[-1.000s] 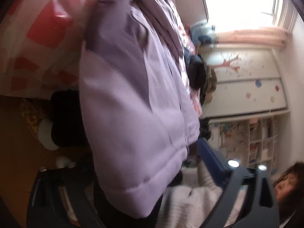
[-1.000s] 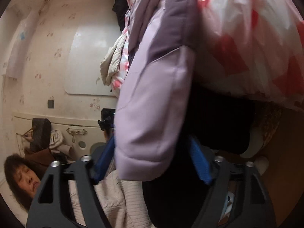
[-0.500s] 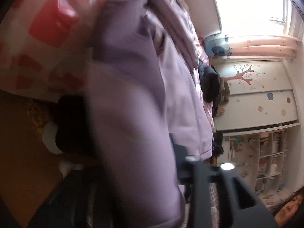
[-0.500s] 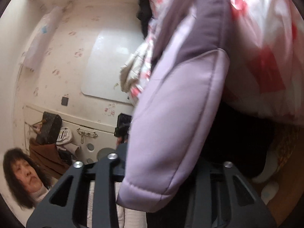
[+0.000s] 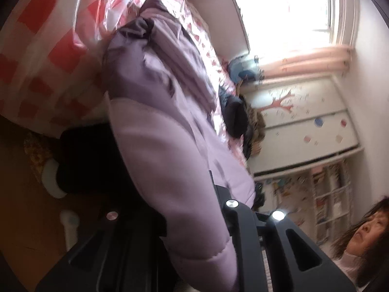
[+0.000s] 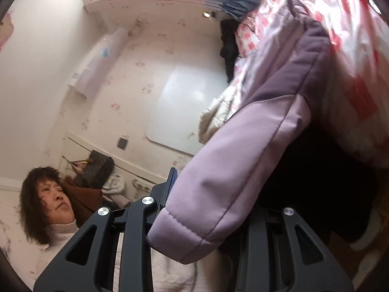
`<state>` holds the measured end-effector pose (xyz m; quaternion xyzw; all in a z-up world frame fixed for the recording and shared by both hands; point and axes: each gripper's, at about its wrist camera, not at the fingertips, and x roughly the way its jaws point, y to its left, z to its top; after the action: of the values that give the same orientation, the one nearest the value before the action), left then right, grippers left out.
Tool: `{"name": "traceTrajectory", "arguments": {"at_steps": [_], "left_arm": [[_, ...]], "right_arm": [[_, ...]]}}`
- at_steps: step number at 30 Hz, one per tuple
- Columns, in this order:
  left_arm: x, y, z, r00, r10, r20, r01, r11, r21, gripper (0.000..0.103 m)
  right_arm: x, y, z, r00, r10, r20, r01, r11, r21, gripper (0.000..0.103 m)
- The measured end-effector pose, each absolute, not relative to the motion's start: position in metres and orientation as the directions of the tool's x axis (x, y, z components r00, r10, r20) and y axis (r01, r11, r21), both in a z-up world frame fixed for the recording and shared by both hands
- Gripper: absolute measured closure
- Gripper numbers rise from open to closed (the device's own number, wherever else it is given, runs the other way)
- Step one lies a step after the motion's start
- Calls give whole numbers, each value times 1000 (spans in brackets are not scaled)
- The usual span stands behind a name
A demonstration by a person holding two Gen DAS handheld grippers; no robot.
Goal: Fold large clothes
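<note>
Item: lilac padded jacket [image 5: 170, 146], hung off the edge of a bed w/ red-check cover [image 5: 48, 48].
Left gripper [image 5: 194, 219]: sleeve seen running down betw. the fingers; clamped on it or not, cannot be told.
Right gripper [image 6: 206, 219]: cuff end of other sleeve [image 6: 194, 238] lies betw. the fingers; grip likewise not told.
Step (judged): both sleeves being taken up, prob. for first fold.
Next: firm pinch to be confirmed, sleeves to be laid across jacket body on bed.
Other: person [image 6: 48, 194] at frame edge.

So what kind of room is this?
Probably a child's bedroom: a red-and-white checked quilt on a bed, a white cabinet with a pink tree picture, and a bright window with pink curtains.
</note>
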<state>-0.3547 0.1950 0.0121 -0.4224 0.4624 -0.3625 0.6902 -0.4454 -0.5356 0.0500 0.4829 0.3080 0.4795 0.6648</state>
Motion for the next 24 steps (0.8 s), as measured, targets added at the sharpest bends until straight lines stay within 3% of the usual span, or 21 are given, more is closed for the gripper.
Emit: {"name": "traceTrajectory", "arguments": {"at_steps": [7, 10, 18, 24], "left_arm": [[-280, 191, 102, 431, -882, -192, 275, 331, -903, 86], [-230, 186, 127, 467, -871, -150, 297, 315, -901, 86], [-75, 168, 130, 557, -818, -147, 235, 325, -916, 86], [9, 156, 96, 608, -762, -224, 146, 384, -912, 86]], "right_arm": [[-358, -536, 128, 375, 908, 185, -504, 32, 863, 73], [-306, -534, 152, 410, 892, 189, -517, 57, 854, 73], [-161, -534, 174, 550, 831, 84, -422, 190, 887, 73], [-64, -545, 131, 640, 768, -30, -258, 252, 933, 73]]}}
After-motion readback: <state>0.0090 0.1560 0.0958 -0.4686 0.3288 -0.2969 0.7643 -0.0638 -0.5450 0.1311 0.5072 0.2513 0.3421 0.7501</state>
